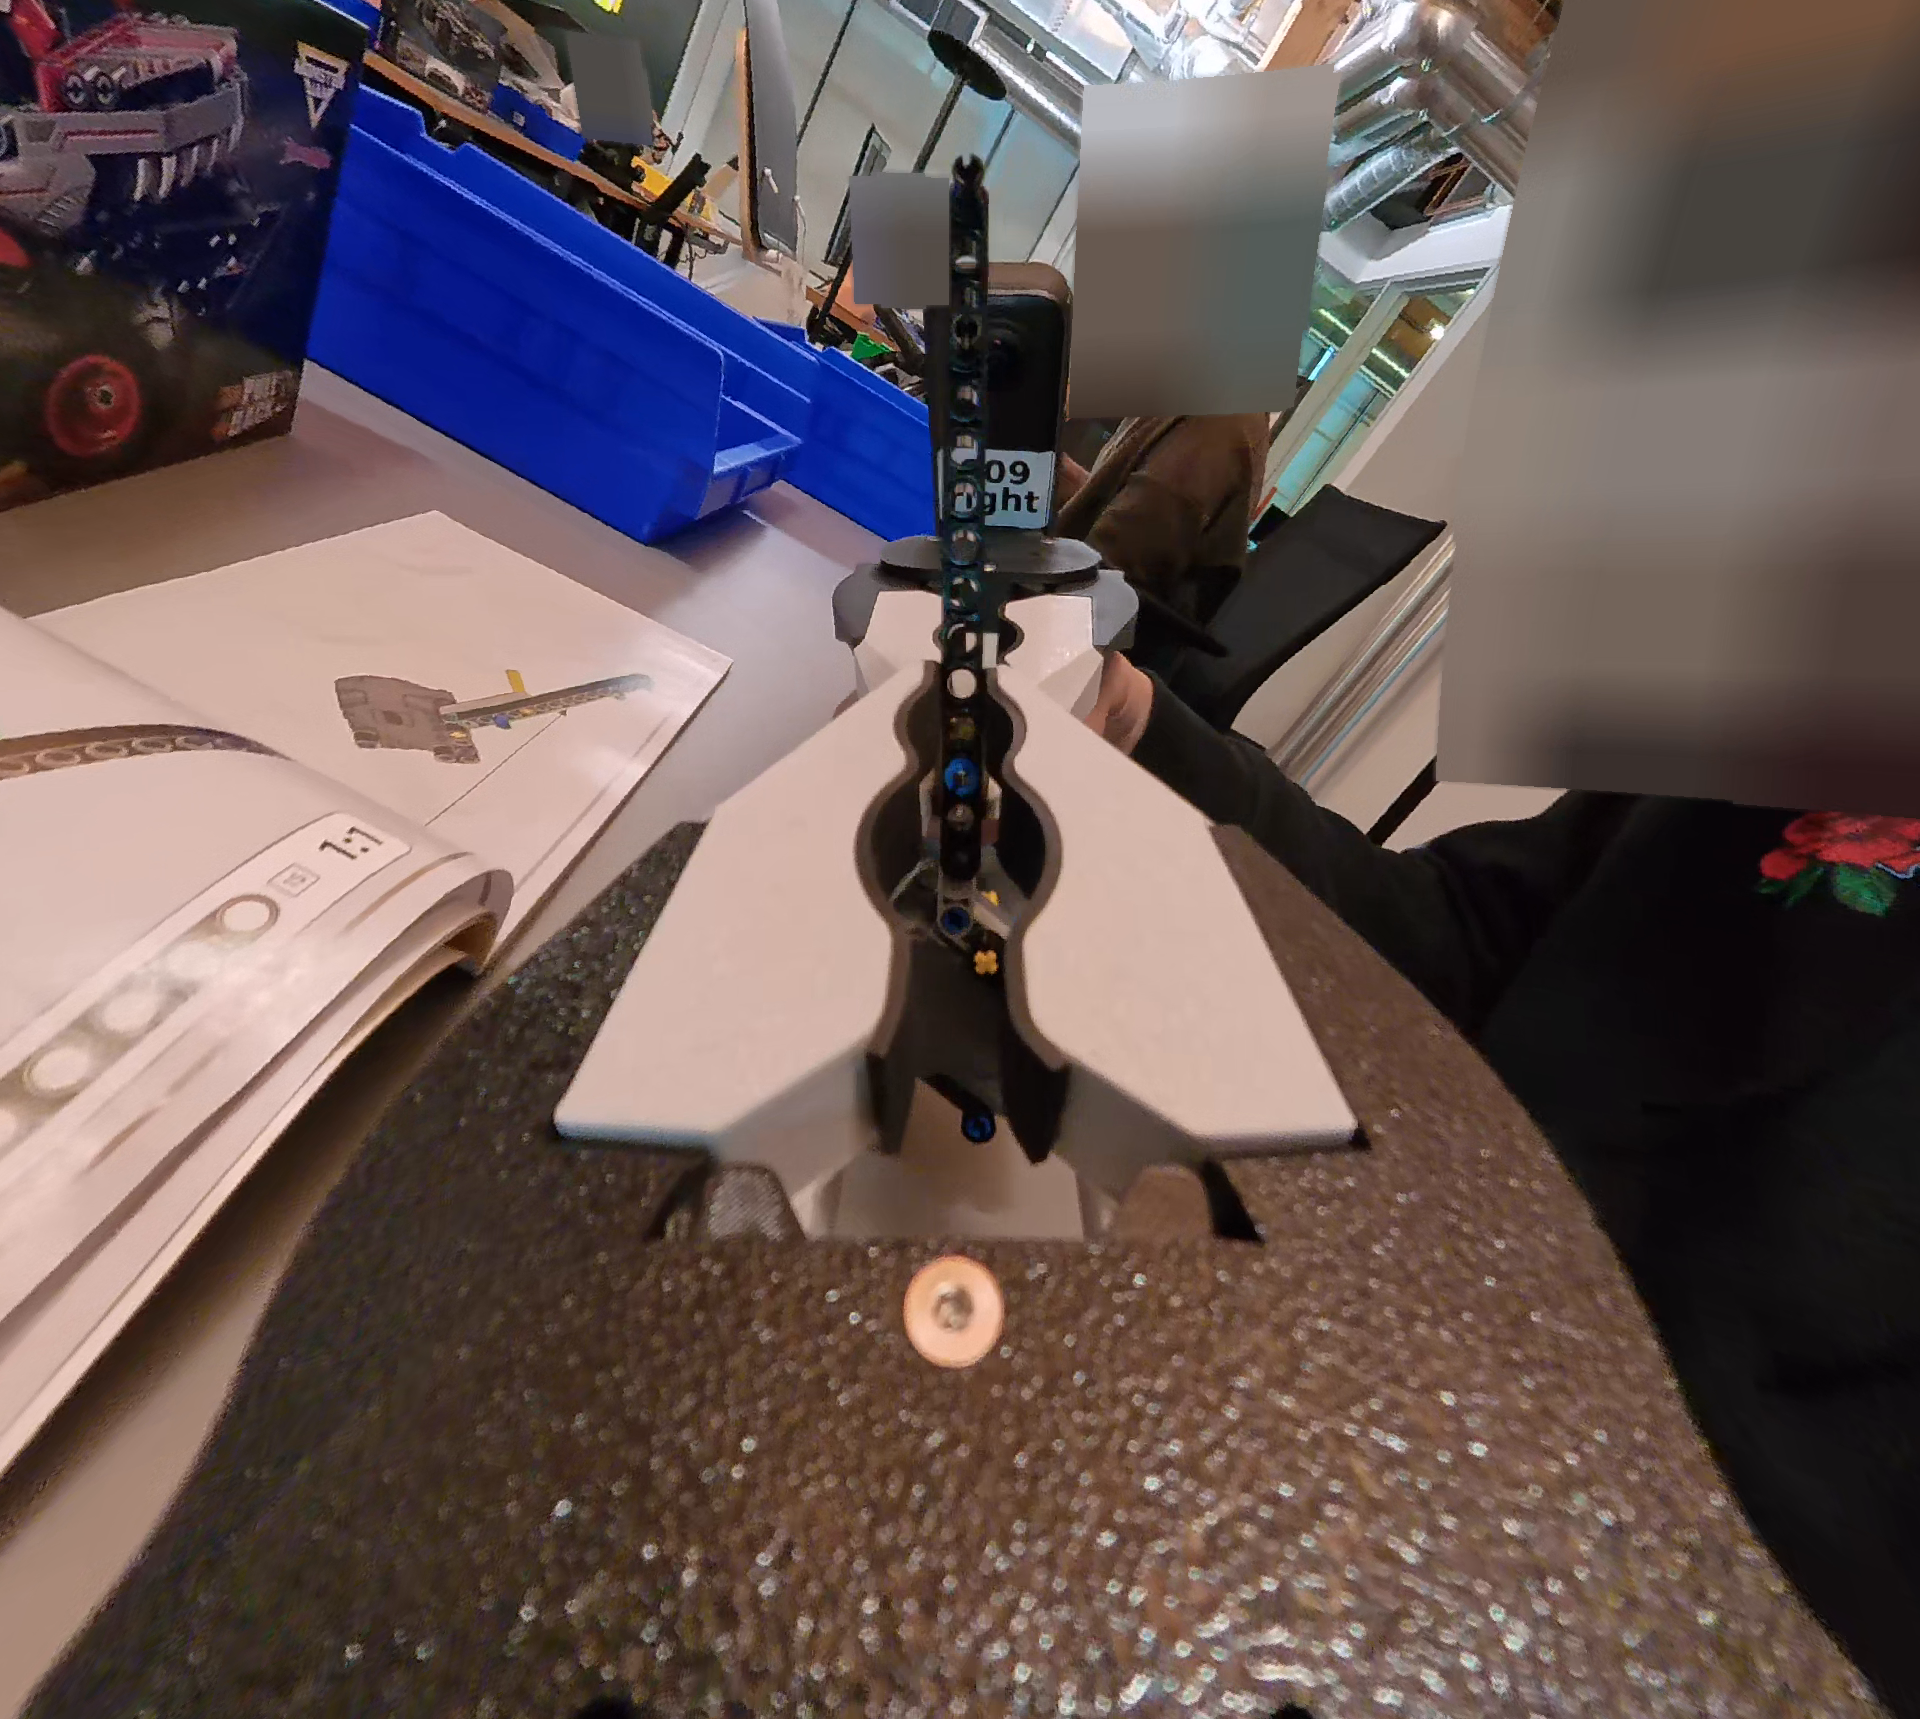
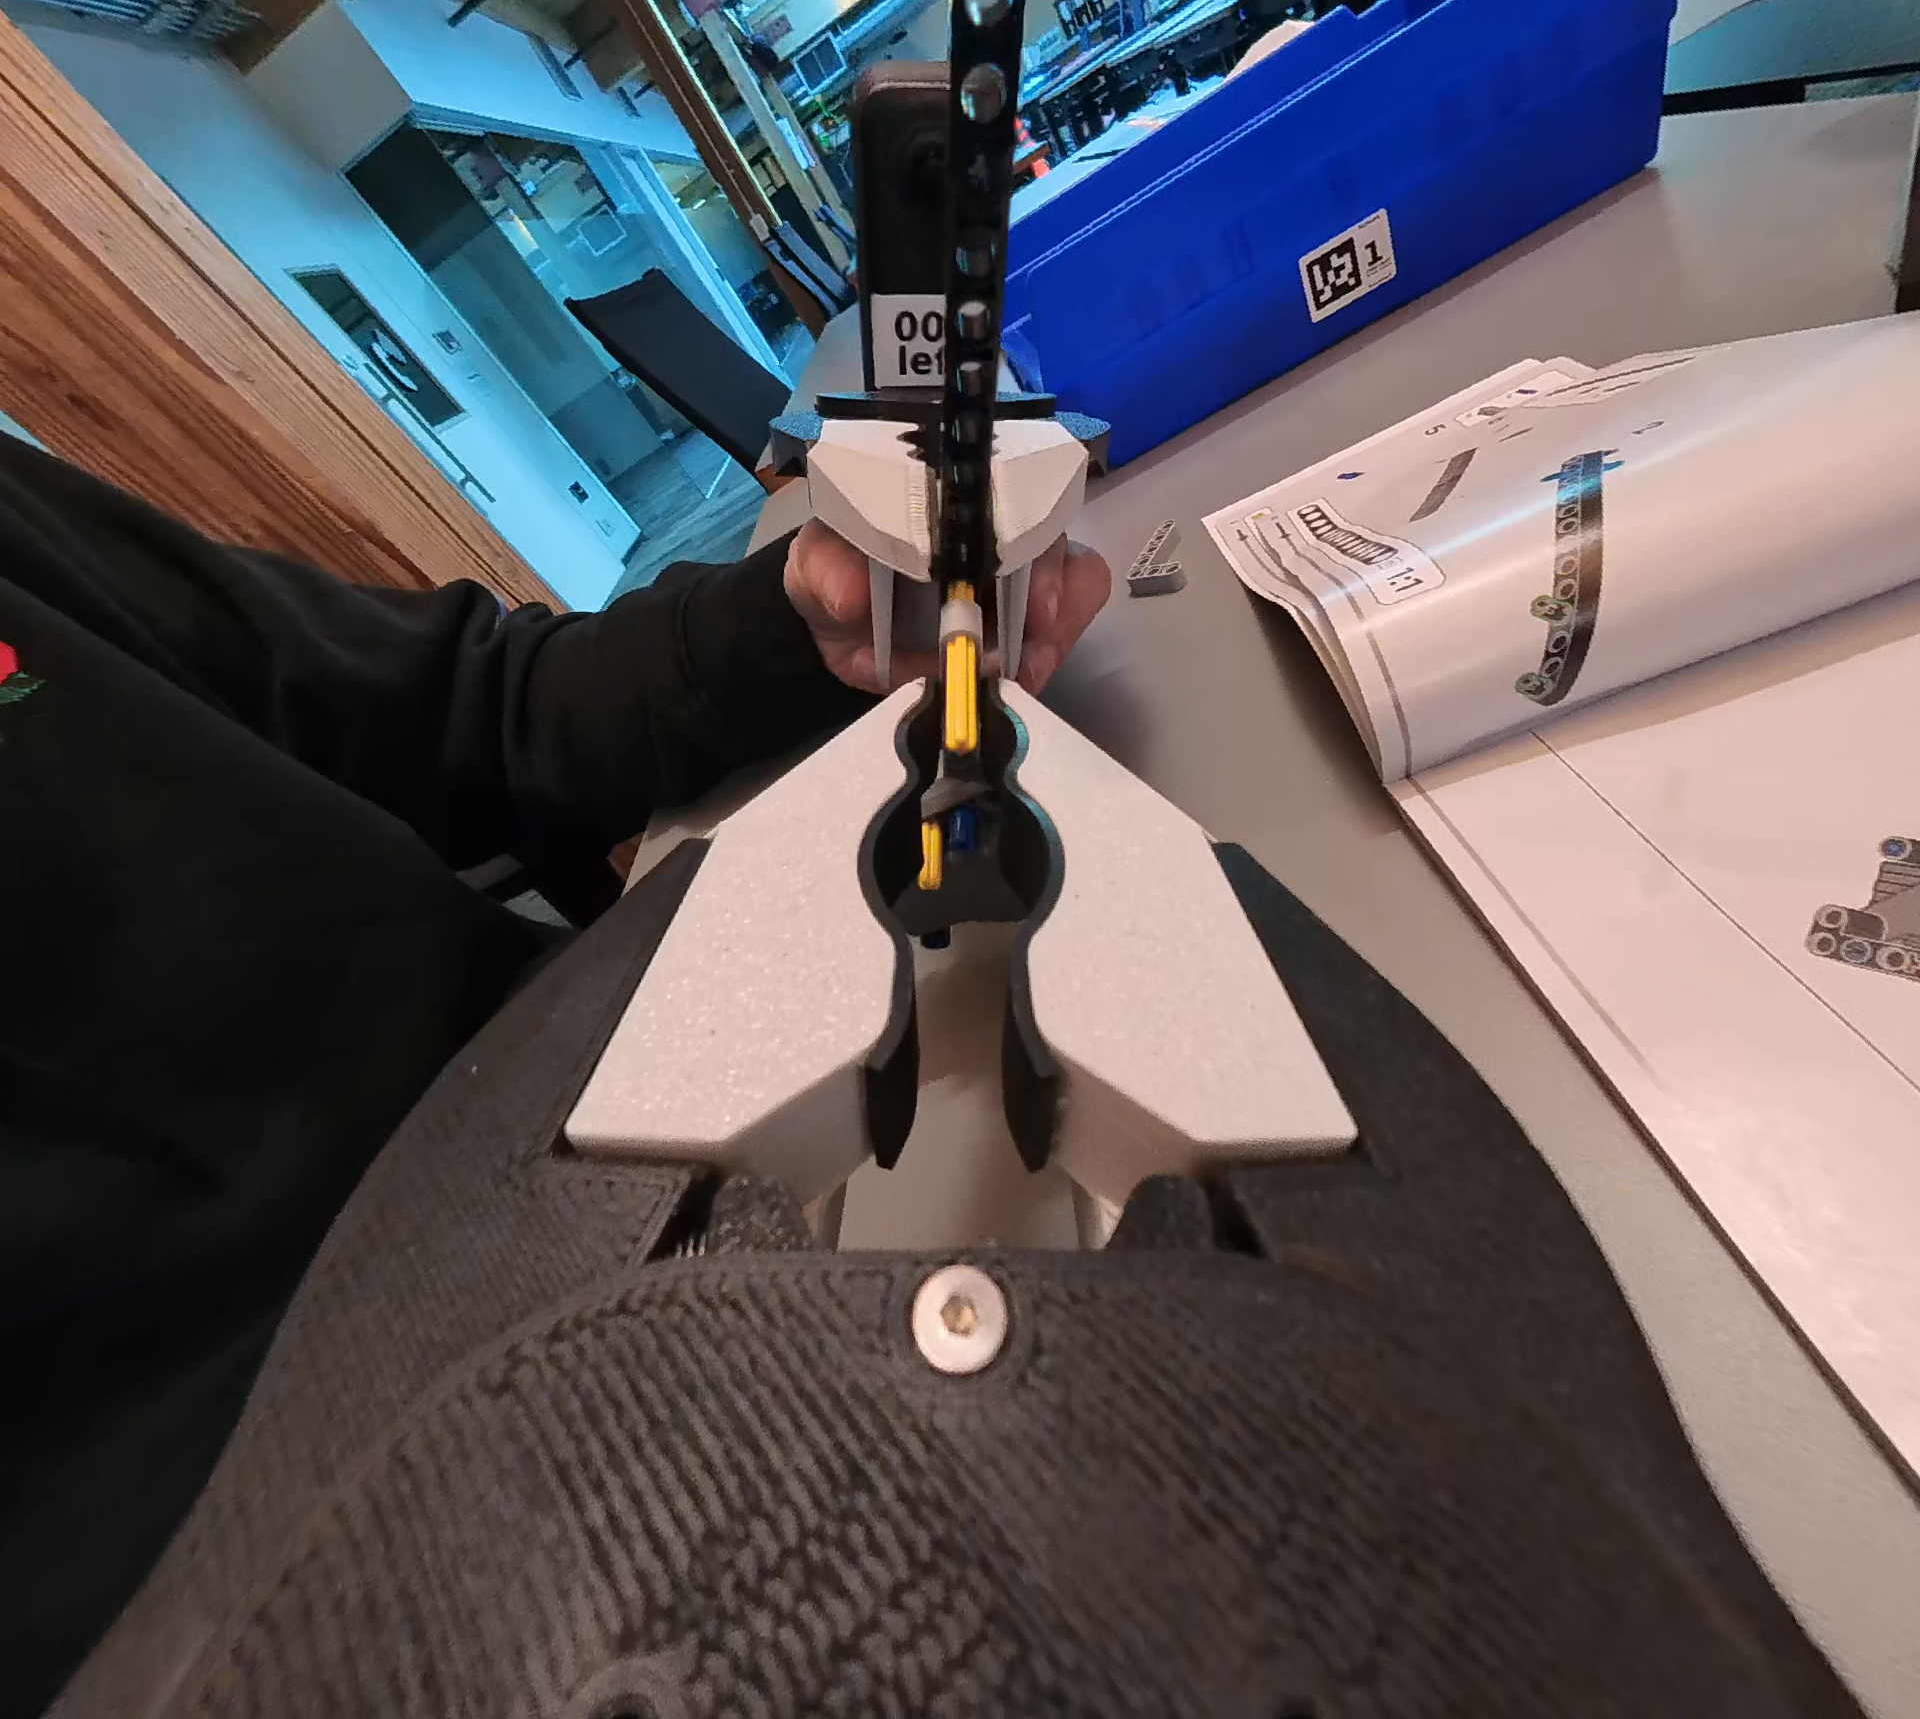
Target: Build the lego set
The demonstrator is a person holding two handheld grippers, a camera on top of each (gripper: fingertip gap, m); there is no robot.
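Nearest in the left wrist view, the left hand-held gripper (image 1: 961, 734) has its white fingers drawn narrow around the lower end of a long black holed Lego beam (image 1: 964, 422), which carries blue pins and a small yellow piece between the fingers. The beam rises upright, above the tabletop (image 1: 499, 464). At its far side the right hand-held gripper (image 1: 977, 630) faces in, fingers close on either side of the same beam; whether they press it cannot be told from here.

In the right wrist view, that gripper's fingers (image 2: 831, 838) sit narrow about a yellow axle (image 2: 959, 693) with a white sleeve, joined to the beam's lower end.

Beside them the open instruction booklet (image 2: 1662, 630) lies flat on the tabletop, with a small grey beam (image 2: 1156, 566) near its corner. Farther back stand blue bins (image 2: 1351, 194) and the Lego set box (image 1: 135, 194).
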